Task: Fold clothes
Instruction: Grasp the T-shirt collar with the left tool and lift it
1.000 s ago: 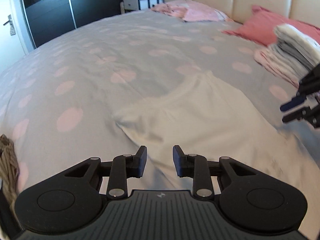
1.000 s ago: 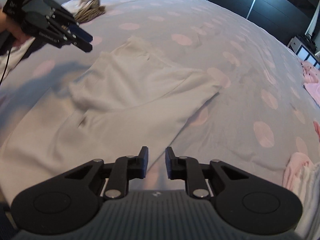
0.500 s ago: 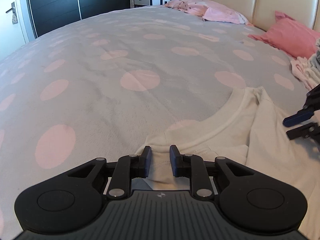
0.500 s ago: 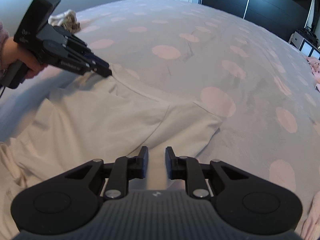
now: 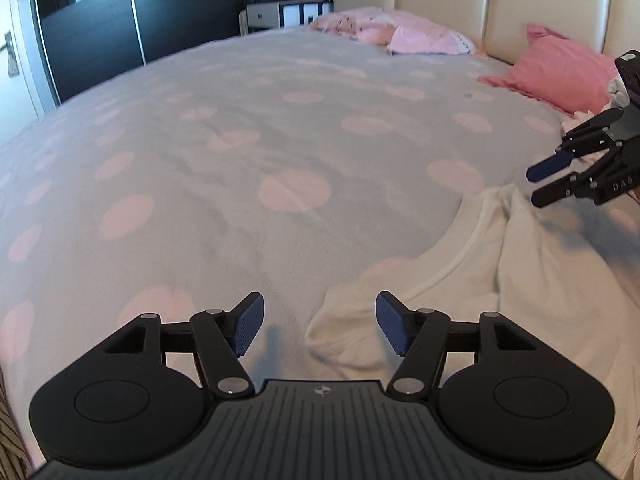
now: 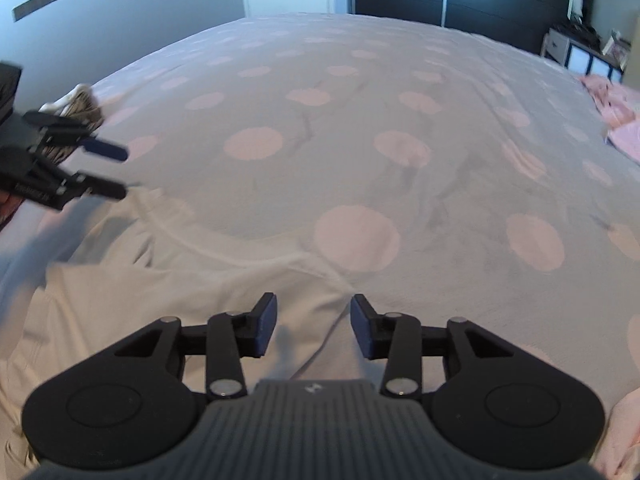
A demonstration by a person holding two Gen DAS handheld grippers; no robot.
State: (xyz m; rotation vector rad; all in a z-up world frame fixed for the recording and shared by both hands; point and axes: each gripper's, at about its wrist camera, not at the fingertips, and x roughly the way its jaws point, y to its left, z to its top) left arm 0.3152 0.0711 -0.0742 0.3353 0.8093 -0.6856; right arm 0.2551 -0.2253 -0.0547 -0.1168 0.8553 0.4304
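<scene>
A white T-shirt [image 5: 500,280] lies flat on the grey bedspread with pink dots [image 5: 240,160], its neckline facing the middle of the bed. My left gripper [image 5: 320,320] hovers over the shirt's left shoulder corner. Its jaws are opening, and the cloth lies below them without being pinched. My right gripper [image 6: 314,328] hangs over the other shoulder of the shirt [image 6: 160,292], its jaws also opening with nothing pressed between the pads. Each wrist view shows the other tool: the right gripper [image 5: 548,186] and the left gripper [image 6: 120,170].
A pink pillow [image 5: 560,68] and a pile of pink clothes [image 5: 400,32] lie by the cream headboard. Folded laundry [image 5: 616,92] shows behind the right tool. A striped garment [image 6: 80,104] sits near the bed's edge. A dark wardrobe [image 5: 100,32] stands beyond.
Both grippers moved forward over the shirt to its shoulder corners by the neckline. Both pairs of jaws, narrow before, now stand wide apart.
</scene>
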